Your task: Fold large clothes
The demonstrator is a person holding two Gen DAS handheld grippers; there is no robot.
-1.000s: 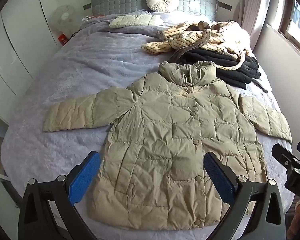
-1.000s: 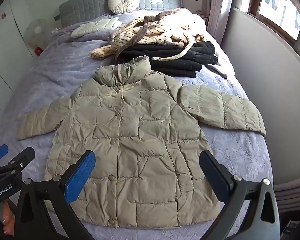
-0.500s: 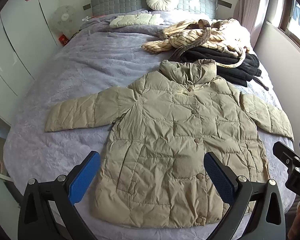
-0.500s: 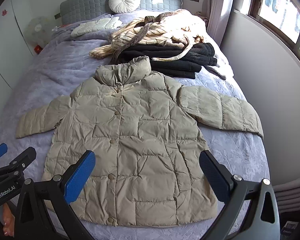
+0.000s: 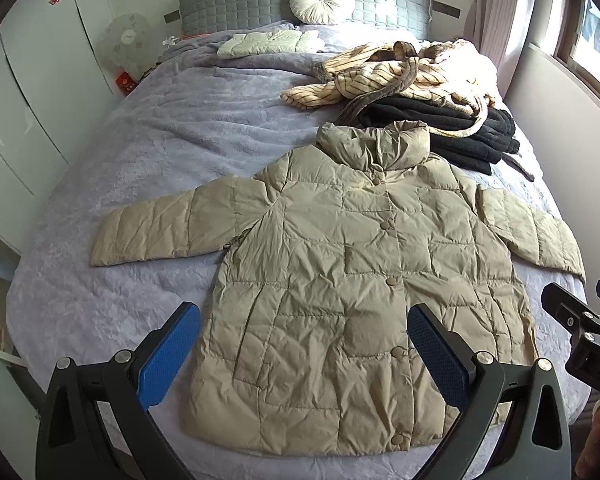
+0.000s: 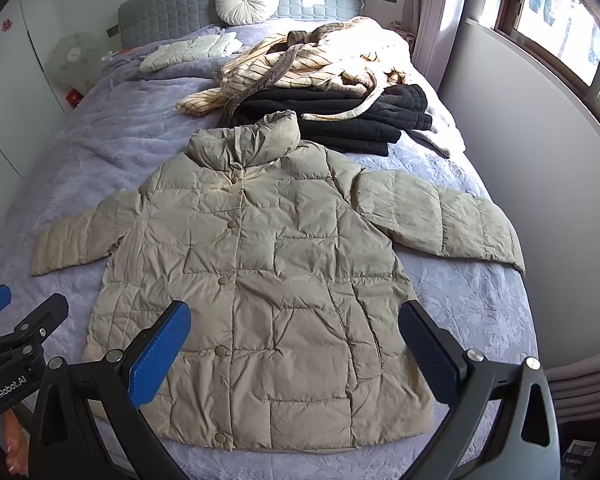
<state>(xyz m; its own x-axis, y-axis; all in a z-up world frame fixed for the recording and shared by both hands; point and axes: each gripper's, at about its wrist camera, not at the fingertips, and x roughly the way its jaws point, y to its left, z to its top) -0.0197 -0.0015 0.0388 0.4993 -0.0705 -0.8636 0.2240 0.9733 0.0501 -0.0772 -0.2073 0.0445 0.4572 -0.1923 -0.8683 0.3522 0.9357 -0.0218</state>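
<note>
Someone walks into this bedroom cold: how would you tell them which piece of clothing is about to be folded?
Start at the big bed with the lilac cover. At its near end lies a beige padded coat, flat, buttoned, both sleeves spread wide. It alone is laid out; the striped robe and black garments behind its collar sit heaped.

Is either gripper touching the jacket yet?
Apart. In each wrist view the open fingers hover above the jacket: left gripper and right gripper hold nothing, and the hem lies flat and undisturbed on the bed.
</note>
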